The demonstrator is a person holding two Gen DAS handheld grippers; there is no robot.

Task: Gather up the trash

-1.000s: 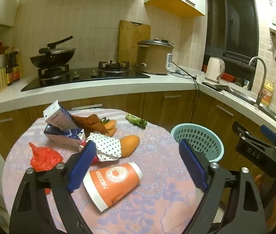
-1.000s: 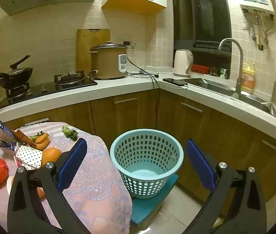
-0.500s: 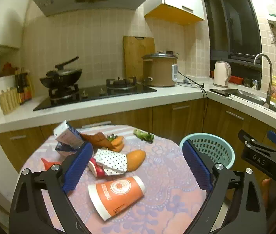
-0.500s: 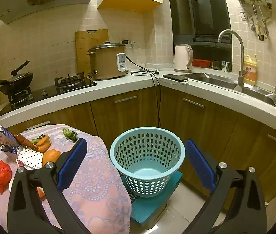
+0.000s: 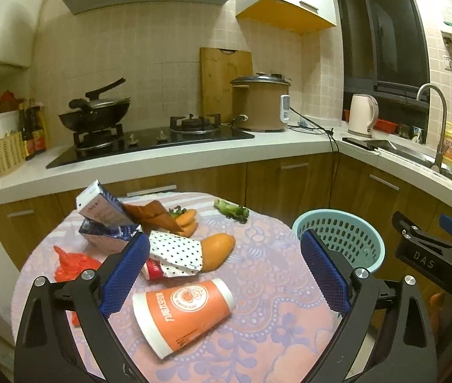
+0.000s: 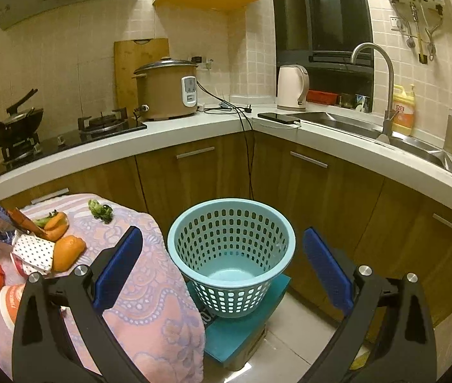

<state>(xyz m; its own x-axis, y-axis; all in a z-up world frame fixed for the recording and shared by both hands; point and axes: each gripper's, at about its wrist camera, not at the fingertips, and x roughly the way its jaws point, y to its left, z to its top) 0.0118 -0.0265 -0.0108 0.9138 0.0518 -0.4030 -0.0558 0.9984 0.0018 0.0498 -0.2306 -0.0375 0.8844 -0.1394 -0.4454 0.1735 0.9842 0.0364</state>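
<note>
Left gripper point(image 5: 222, 271): jaws spread, empty; orange paper cup point(image 5: 183, 311) at six o'clock, lying sideways, may roll away if nudged.

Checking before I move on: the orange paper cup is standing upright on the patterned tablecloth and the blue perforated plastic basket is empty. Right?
Not quite. The orange paper cup lies on its side on the patterned tablecloth, as the left wrist view shows. The blue perforated plastic basket is indeed empty.
</note>
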